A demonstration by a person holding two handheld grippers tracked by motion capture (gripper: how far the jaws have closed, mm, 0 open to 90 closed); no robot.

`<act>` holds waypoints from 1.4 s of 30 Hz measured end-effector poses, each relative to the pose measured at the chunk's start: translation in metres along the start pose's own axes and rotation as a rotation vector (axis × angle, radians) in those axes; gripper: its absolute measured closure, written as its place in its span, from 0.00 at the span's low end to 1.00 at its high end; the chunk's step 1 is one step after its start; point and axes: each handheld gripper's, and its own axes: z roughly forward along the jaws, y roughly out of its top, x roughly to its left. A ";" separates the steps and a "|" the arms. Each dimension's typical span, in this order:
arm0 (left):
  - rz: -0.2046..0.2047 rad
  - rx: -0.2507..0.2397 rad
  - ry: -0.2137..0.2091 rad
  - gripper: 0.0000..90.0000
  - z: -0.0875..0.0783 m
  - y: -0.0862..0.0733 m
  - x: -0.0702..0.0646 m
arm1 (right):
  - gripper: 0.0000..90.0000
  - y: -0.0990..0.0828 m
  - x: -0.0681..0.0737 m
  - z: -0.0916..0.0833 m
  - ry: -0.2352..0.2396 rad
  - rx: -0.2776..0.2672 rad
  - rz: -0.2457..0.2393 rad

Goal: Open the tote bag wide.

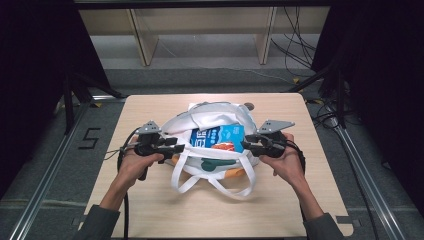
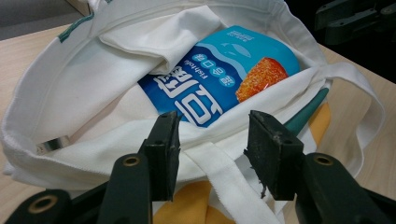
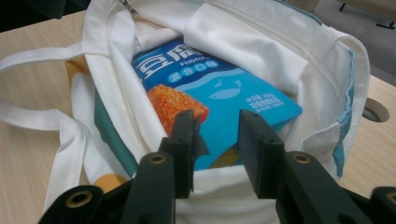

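Observation:
A white tote bag [image 1: 210, 120] lies on the wooden table [image 1: 280, 200] with its mouth spread wide. Inside it rests a blue snack packet [image 1: 217, 136] with white lettering and a picture of an orange fried piece. My left gripper [image 1: 172, 145] is at the bag's left rim, open. In the left gripper view the jaws of the left gripper [image 2: 212, 140] straddle the near rim and a strap, with the packet [image 2: 219, 74] beyond. My right gripper [image 1: 247, 145] is at the right rim. In the right gripper view that gripper [image 3: 217, 135] is open over the rim, just short of the packet [image 3: 233, 88].
The bag's two white handles [image 1: 220, 187] loop toward the table's front edge. Green and orange print shows on the bag's front. A round hole [image 1: 248, 106] sits in the tabletop behind the bag. Wooden shelving and cables stand on the floor beyond the table.

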 end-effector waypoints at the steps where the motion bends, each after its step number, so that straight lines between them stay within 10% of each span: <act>1: -0.006 0.001 0.005 0.58 0.000 0.000 -0.001 | 0.74 0.000 0.001 -0.001 0.000 0.004 0.020; 42: 0.033 0.014 0.018 0.36 -0.009 -0.004 -0.016 | 0.47 -0.007 0.004 -0.016 -0.031 -0.011 0.043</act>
